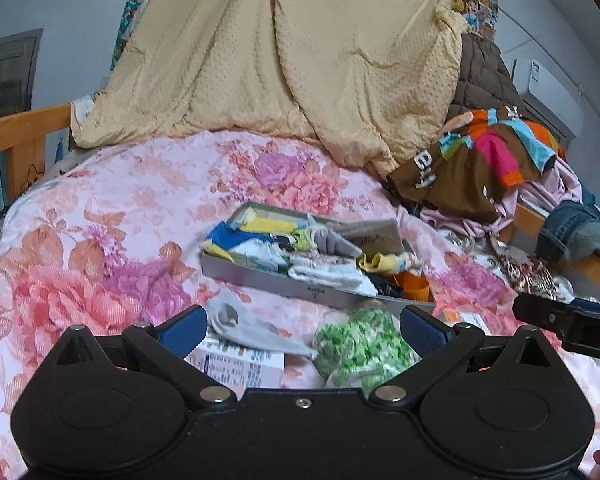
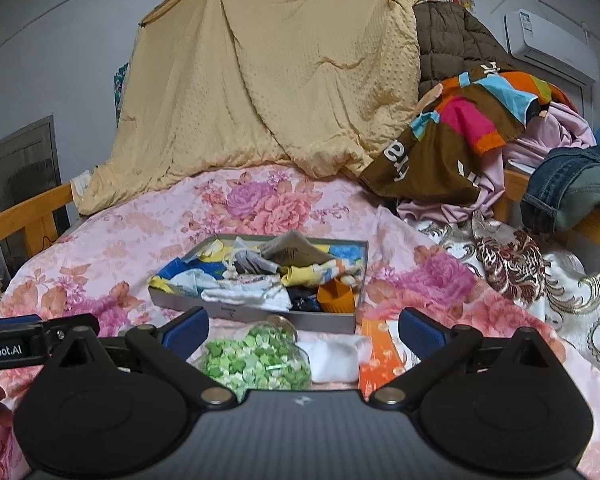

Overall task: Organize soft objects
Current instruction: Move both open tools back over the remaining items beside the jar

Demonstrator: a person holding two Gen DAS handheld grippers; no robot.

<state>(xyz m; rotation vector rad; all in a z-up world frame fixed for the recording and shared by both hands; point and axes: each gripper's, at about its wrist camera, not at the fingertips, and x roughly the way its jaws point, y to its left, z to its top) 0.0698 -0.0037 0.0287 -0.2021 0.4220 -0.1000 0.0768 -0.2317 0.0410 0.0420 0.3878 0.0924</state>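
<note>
On the bed, a grey tray (image 2: pixel 256 314) is filled with folded socks and small cloths (image 2: pixel 252 294). Just in front of the tray, a clear bag of green paper stars (image 2: pixel 256 360) is laid beside a white sock (image 2: pixel 336 356). The left claw (image 1: pixel 304 330) and right claw (image 2: pixel 304 330) are both spread wide, empty, above these items.
</note>
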